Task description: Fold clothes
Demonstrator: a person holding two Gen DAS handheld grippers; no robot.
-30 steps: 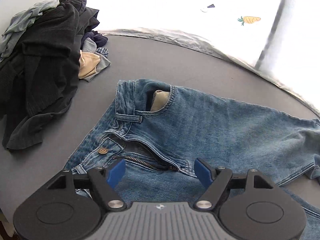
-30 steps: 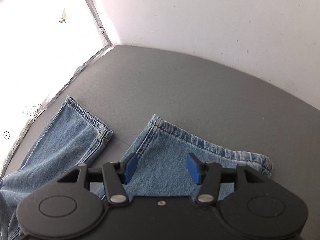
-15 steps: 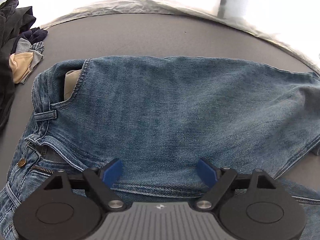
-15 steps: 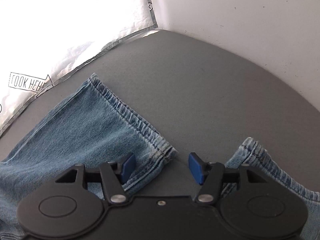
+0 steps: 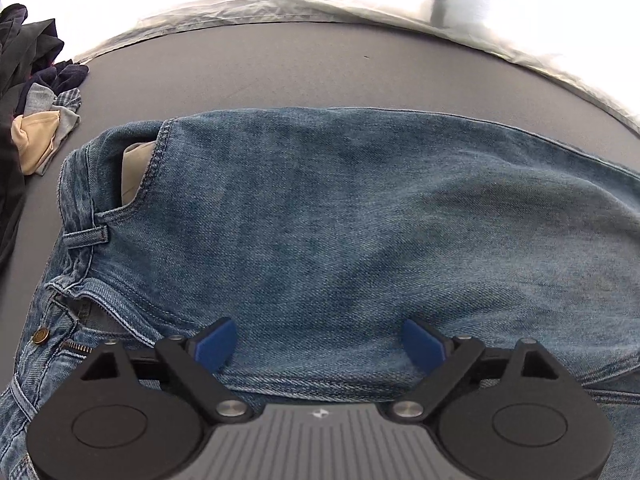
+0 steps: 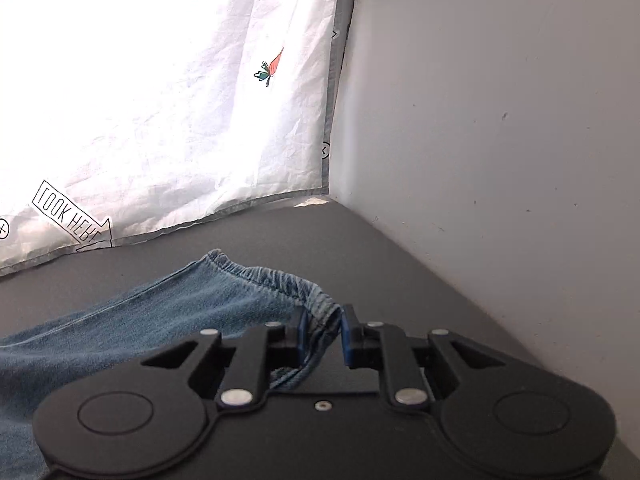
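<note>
The left gripper (image 5: pixel 318 340) points steeply down over the upper part of a pair of blue jeans (image 5: pixel 360 220) spread flat on the grey surface (image 5: pixel 280 68). Its jaws stand wide and are opening further, with denim under and between the blue pads but nothing pinched. To the left of this gripper lie the waistband, a belt loop, the brass button (image 5: pixel 41 336) and the open zip; a front pocket with pale lining (image 5: pixel 134 174) sits ahead and to the left. Further left, at the edge of the view, is a heap of dark and mixed clothes (image 5: pixel 32 92).

The right gripper (image 6: pixel 323 330) is at the far end of one trouser leg. Its jaws are narrow and closing, and the bunched corner of the leg hem (image 6: pixel 276 278) is between the pads, lifted slightly off the surface. The rest of that leg runs away to the left of this gripper. Ahead hangs a white sheet (image 6: pixel 160 100) printed with a small carrot, and a plain wall (image 6: pixel 500 120) stands to the right.
</note>
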